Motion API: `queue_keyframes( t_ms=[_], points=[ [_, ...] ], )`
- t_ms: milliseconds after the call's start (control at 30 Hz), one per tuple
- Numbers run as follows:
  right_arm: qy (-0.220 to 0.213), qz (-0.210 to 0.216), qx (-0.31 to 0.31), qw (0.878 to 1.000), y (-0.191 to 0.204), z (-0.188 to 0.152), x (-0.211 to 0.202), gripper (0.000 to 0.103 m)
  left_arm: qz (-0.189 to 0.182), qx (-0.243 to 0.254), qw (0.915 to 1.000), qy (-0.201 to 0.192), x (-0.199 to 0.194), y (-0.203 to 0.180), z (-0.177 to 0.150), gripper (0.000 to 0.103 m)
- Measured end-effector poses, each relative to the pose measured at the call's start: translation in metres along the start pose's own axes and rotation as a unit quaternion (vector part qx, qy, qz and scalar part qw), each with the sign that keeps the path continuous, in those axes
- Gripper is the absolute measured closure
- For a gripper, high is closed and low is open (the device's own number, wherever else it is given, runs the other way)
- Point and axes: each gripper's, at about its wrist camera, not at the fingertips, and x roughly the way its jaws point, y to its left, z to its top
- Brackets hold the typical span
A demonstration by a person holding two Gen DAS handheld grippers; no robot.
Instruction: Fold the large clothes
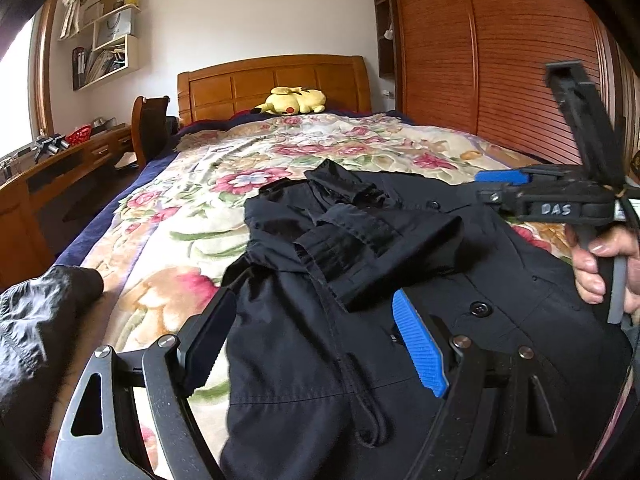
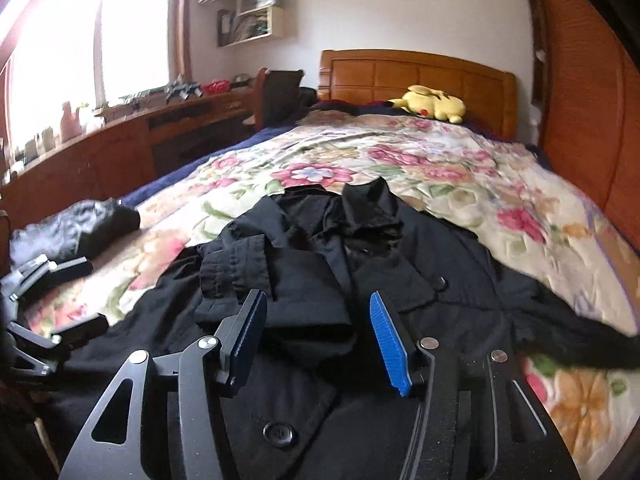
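My left gripper [image 1: 316, 344] hangs nearest, jaws wide apart over the near left part of the black coat [image 1: 400, 280], gripping nothing; my right gripper [image 2: 316, 340] stands about half open above the folded-in sleeve [image 2: 248, 268], its pads clear of the cloth, holding nothing. The coat lies face up at the near end of the bed [image 2: 440, 168], buttons showing, collar [image 2: 368, 200] toward the headboard; one sleeve is laid across the chest, so I judge the first fold made. The other sleeve [image 2: 568, 332] trails toward the bed's right edge, unfolded; the body is not yet doubled. Another dark garment [image 2: 88, 224] waits by the left edge.
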Motion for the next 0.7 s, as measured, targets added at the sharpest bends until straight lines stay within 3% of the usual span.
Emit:
queue_keyframes(
  t_ms=[333, 500, 700],
  points=[
    [0.082, 0.04, -0.061, 0.994, 0.035, 0.02, 0.086, 0.047, 0.014, -0.019, 0.9997, 0.008, -0.004, 0.033, -0.006, 0.022],
    [0.11, 0.062, -0.089, 0.988, 0.05, 0.014, 0.113, 0.03, 0.014, -0.027, 0.9994, 0.015, -0.005, 0.047, -0.012, 0.022],
    [0.149, 0.052, -0.124, 0.98, 0.061, 0.01, 0.143, 0.028, 0.014, -0.036, 0.999, 0.022, -0.006, 0.058, -0.016, 0.022]
  ],
)
